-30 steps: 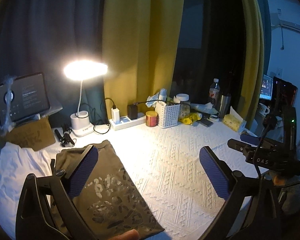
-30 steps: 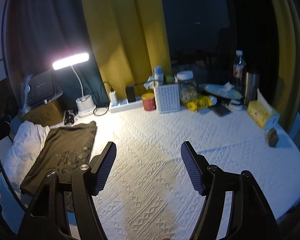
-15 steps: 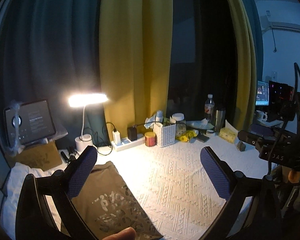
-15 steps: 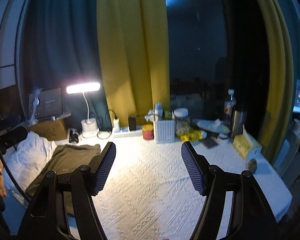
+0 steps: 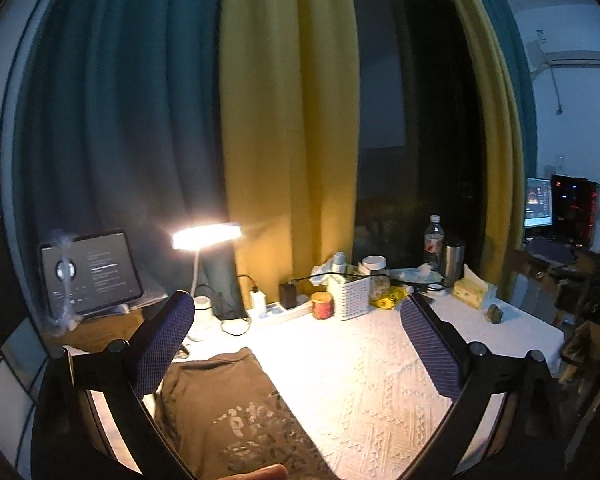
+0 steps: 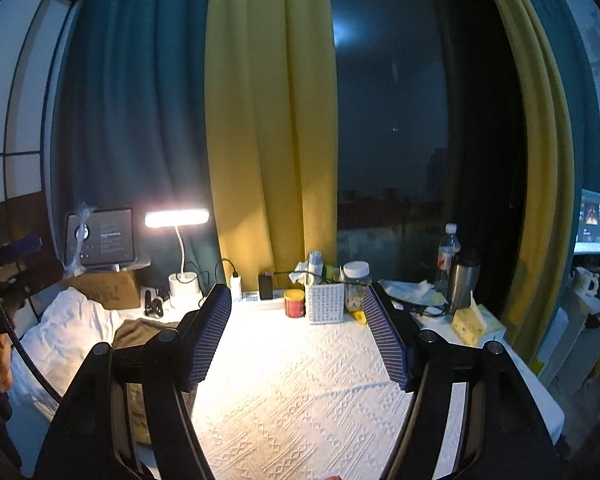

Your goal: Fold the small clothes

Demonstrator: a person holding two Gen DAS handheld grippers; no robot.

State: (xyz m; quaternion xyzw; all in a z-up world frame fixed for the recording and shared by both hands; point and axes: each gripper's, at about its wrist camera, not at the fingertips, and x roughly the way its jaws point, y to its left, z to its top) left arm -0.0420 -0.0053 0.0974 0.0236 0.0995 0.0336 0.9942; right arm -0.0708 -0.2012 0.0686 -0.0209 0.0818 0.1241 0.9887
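Observation:
A folded olive-brown shirt (image 5: pixel 236 404) with a pale print lies flat on the left part of the white textured tablecloth (image 5: pixel 364 364). In the right wrist view only its far edge, the shirt (image 6: pixel 140 330), shows behind the left finger. My left gripper (image 5: pixel 298 340) is open and held well above the table, to the right of the shirt, with nothing between its blue pads. My right gripper (image 6: pixel 298 332) is also open and empty, raised over the middle of the tablecloth (image 6: pixel 300 380).
A lit desk lamp (image 5: pixel 206 236), a power strip (image 5: pixel 280 312), a red tin (image 5: pixel 322 305), a white basket (image 5: pixel 350 296), a jar, bottles and a tissue box (image 5: pixel 474 290) line the far edge. A tablet (image 5: pixel 90 272) stands on a box at left. White bedding (image 6: pixel 60 332) lies beside the shirt.
Both grippers have risen and tilted up, away from the table, so the shirt and tablecloth sit lower and smaller in view. Both stay open and empty.

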